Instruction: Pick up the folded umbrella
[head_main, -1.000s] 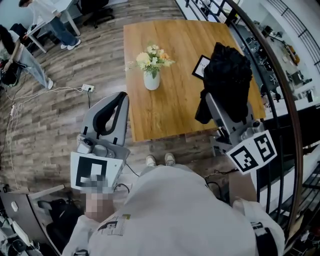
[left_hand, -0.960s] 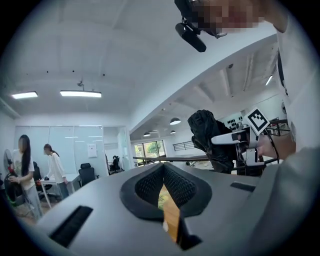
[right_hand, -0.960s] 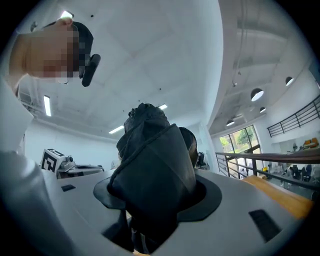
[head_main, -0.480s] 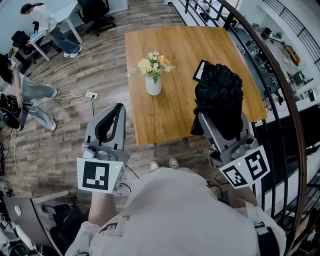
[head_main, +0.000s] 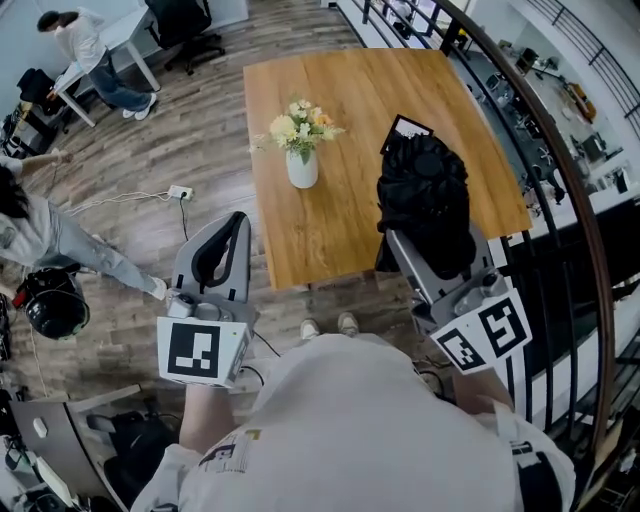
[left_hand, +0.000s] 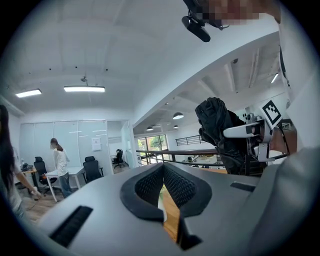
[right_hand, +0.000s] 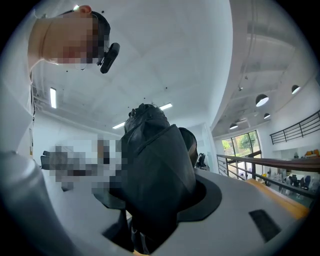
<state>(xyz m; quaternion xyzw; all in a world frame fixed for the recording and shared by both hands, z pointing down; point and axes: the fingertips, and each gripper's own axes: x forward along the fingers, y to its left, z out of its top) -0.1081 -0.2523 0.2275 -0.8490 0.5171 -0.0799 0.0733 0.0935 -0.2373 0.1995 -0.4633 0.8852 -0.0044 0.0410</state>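
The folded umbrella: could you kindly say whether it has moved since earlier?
Yes. The folded umbrella has drawn back toward the person; the card, once beside it, now lies beyond it.

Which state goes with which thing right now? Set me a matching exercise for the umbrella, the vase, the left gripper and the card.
Things:
1. folded umbrella
2. vase of flowers
3. left gripper
4. card

States:
A. stands in the open on the wooden table
B. jaws together, nothing between them
C. partly hidden behind the umbrella
D. clamped in the right gripper

Pairs: 1-D, 2-A, 3-B, 4-C
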